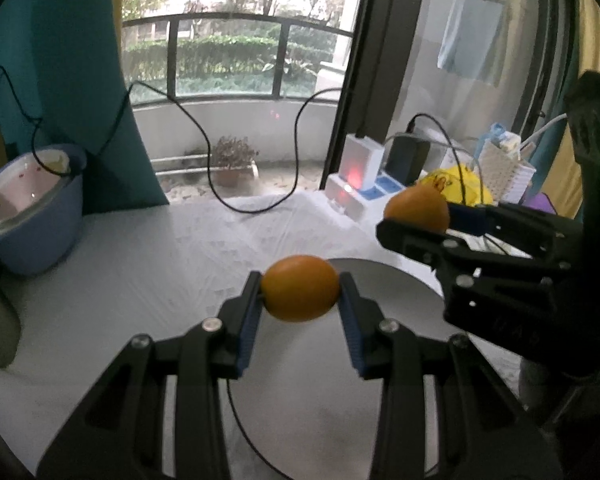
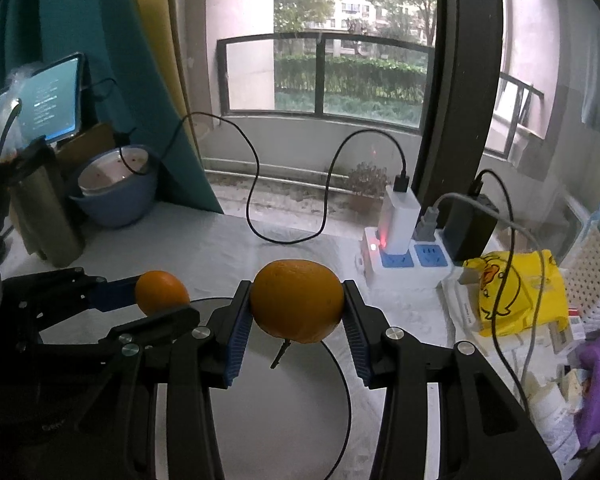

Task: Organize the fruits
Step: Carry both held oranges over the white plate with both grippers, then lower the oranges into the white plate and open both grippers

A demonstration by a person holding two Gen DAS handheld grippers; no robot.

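A small orange (image 1: 300, 288) is pinched between the blue pads of the left gripper (image 1: 300, 300), and it is held in the air above the grey round plate (image 1: 400, 300) that lies on the white tablecloth (image 1: 160, 264). In the left wrist view the right gripper (image 1: 420, 216) is seen at 2 o'clock, with a second fruit clamped in it.

In the right wrier view that larger orange (image 2: 296, 300) is squeezed between the two pads of the right gripper (image 2: 296, 308); a short dark stem (image 2: 280, 354) is seen hanging from its underside. It is held over the far part of the same plate (image 2: 284, 400). The left gripper with its small orange (image 2: 162, 292) is seen at 9 o'clock, just beside the right one, the two fruits apart.

A blue bowl (image 1: 32, 216) with a white bowl (image 1: 12, 196) nested in it is placed at 10 o'clock of the left view, near the teal curtain (image 1: 80, 80). A white power strip (image 2: 400, 264) with chargers plugged in is found at 2 o'clock of the right view, a black cable (image 2: 292, 236) is looped across the cloth, and a yellow duck-print bag (image 2: 516, 292) is lying at 3 o'clock. A lit tablet (image 2: 52, 96) is propped at 10 o'clock
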